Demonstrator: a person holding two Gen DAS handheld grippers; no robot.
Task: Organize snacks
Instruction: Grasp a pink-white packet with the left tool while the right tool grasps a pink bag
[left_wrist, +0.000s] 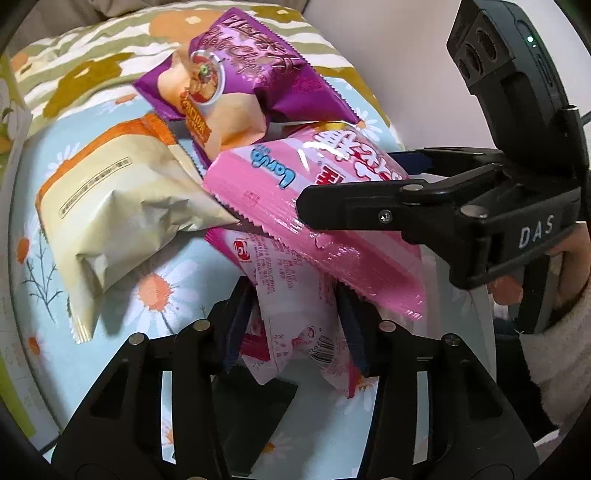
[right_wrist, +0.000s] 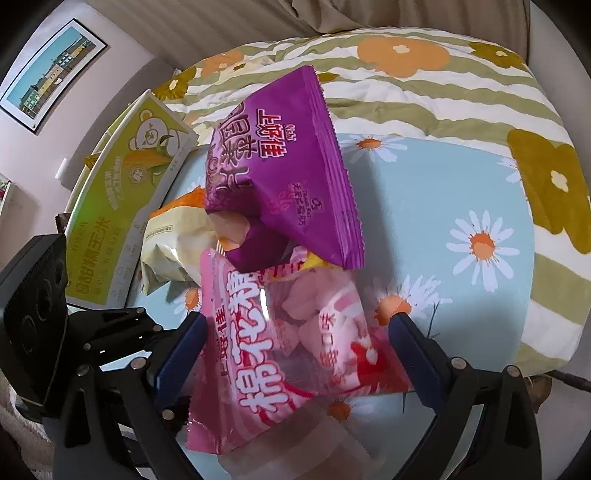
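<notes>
while both grippers close on snack bags over the daisy blanket (right_wrist: 480, 192), the left gripper (left_wrist: 295, 317) clamps a pale packet (left_wrist: 295, 314); the right gripper (right_wrist: 295, 354) pinches the pink marshmallow bag (right_wrist: 295, 332), purple chips (right_wrist: 280, 177) just beyond; next, probably carry them toward the far-left green box (right_wrist: 140, 192).

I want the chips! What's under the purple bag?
The purple bag rests on a pink marshmallow bag and a cream packet. Whatever else lies beneath is covered.
</notes>
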